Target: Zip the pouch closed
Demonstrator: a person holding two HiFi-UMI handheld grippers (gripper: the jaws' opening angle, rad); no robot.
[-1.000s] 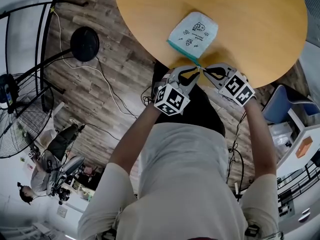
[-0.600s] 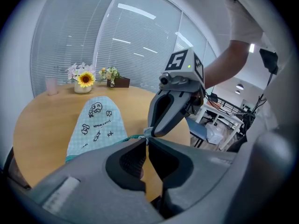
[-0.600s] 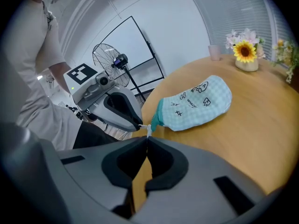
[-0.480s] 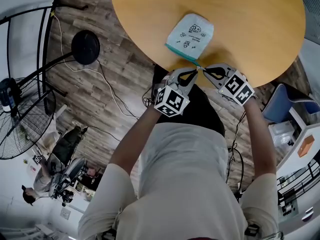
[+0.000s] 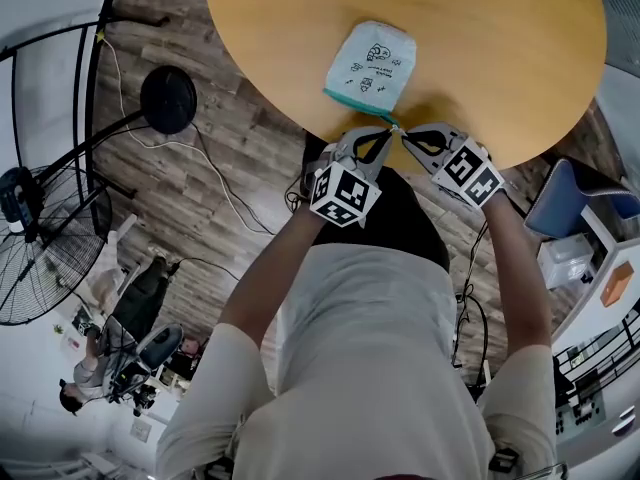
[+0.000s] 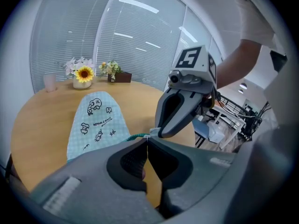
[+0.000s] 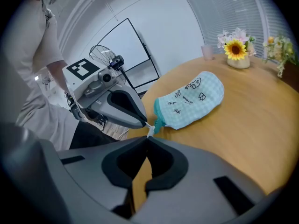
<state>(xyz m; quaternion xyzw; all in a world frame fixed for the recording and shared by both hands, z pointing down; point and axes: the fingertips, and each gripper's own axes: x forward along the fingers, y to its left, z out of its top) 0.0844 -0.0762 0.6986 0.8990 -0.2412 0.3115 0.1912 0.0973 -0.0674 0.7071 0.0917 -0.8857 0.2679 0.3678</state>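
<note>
Right tongs (image 5: 404, 133), just-closed left tongs (image 5: 388, 130) pinch pouch (image 5: 368, 63) corner.

Bright, even indoor light fills every view. In the left gripper view pale light comes through the window blinds (image 6: 117, 45), which carry bright streaks of glare. The pouch (image 5: 371, 63) throws only a faint, soft shadow on the bench (image 5: 500, 48), whose top has a mild sheen. Both gripper views bulge like a fisheye, with black corners and a slightly soft foreground.
</note>
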